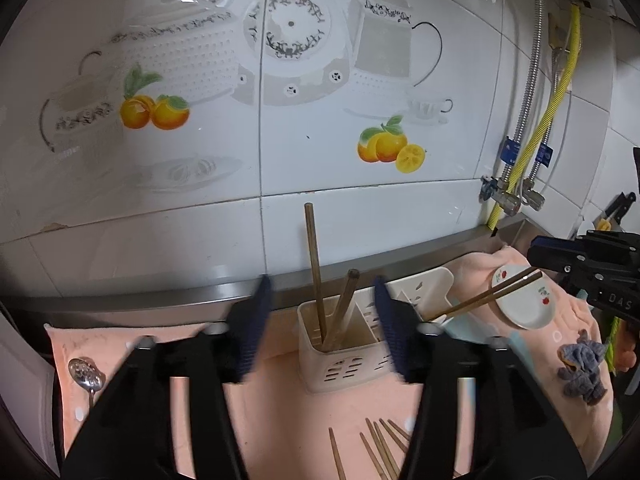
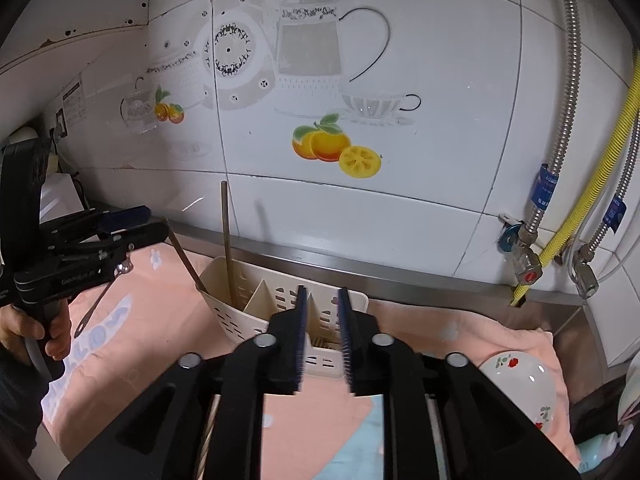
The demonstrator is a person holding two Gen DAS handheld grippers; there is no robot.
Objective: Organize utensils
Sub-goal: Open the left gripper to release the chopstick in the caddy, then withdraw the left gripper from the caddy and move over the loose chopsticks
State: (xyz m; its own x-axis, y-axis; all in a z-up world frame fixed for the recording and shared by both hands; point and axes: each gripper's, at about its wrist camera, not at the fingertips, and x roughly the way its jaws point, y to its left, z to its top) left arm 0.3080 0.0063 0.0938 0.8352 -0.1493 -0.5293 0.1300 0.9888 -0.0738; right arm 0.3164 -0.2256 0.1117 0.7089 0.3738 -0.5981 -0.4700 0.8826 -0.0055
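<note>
Left tongs (image 1: 322,304) released above holder (image 1: 348,364); right tongs (image 2: 323,320) parted, empty. Next, grasp loose chopsticks (image 1: 380,448) near their midpoint, then lower upright.

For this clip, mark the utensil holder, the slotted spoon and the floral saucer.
utensil holder (image 1: 344,372): left wrist view, on its perforated front wall.
slotted spoon (image 1: 85,372): left wrist view, on its bowl, at the left on the pink towel.
floral saucer (image 1: 528,304): left wrist view, on its white underside.
</note>
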